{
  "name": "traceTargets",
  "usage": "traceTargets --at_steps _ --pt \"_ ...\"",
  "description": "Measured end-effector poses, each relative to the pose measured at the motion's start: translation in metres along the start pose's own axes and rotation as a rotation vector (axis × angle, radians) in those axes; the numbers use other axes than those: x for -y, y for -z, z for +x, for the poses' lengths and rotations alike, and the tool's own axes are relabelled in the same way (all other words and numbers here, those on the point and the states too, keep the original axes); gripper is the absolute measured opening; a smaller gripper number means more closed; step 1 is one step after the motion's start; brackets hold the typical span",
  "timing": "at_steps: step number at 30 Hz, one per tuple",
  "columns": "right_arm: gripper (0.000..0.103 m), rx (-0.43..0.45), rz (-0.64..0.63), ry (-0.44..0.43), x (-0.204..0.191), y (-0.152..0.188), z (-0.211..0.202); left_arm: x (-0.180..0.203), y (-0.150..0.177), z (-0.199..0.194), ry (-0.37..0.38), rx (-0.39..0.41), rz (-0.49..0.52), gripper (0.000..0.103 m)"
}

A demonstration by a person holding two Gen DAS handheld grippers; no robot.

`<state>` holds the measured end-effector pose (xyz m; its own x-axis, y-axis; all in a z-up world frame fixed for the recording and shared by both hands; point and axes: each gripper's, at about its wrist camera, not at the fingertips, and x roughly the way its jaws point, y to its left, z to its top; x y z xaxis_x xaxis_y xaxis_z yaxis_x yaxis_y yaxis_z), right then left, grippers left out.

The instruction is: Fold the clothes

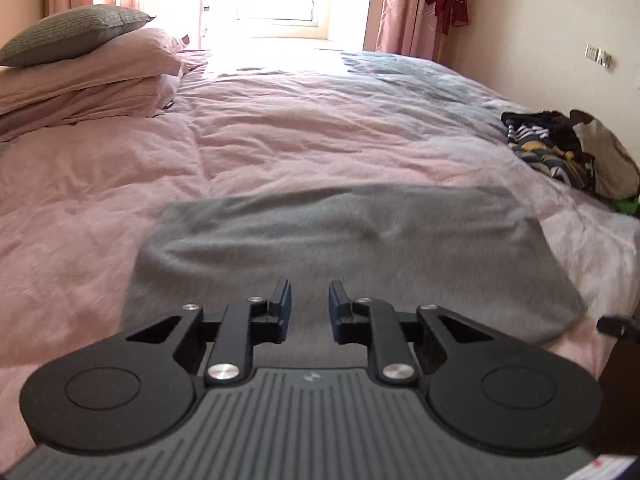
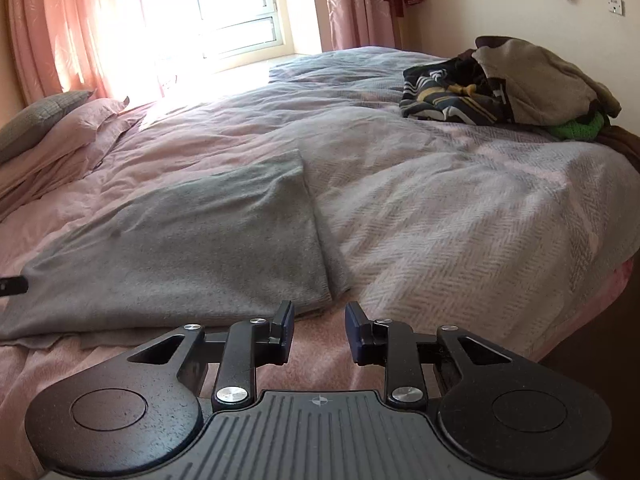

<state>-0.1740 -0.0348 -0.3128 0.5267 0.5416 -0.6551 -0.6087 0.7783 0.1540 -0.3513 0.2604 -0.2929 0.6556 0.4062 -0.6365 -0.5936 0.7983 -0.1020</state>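
A grey garment (image 1: 352,248) lies flat as a folded rectangle on the pink bedcover. My left gripper (image 1: 309,300) hovers over its near edge, open, nothing between the fingers. In the right wrist view the same grey garment (image 2: 192,240) lies to the left, and my right gripper (image 2: 319,322) stands open just off its near right corner, above the bedcover. The tip of the other gripper shows at the left edge (image 2: 14,285) of that view.
A heap of unfolded clothes (image 2: 512,88), striped and beige with something green under it, sits at the bed's far right, and shows as a clothes heap (image 1: 568,152) in the left view too. Stacked pillows (image 1: 80,68) lie far left. The bed edge (image 2: 592,312) drops off right.
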Motion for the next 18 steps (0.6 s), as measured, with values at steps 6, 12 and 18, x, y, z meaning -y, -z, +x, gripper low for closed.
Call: traceTargets --at_steps 6,12,18 --pt "0.025 -0.031 0.063 0.002 0.017 -0.018 0.037 0.02 -0.057 0.089 0.047 0.018 -0.006 0.013" --pt "0.025 -0.04 0.084 -0.02 0.025 -0.026 0.06 0.043 -0.029 0.146 -0.039 -0.071 0.179 0.014" --pt "0.025 -0.038 0.06 -0.039 0.027 -0.023 0.06 0.045 -0.001 0.108 -0.061 -0.077 0.219 0.013"
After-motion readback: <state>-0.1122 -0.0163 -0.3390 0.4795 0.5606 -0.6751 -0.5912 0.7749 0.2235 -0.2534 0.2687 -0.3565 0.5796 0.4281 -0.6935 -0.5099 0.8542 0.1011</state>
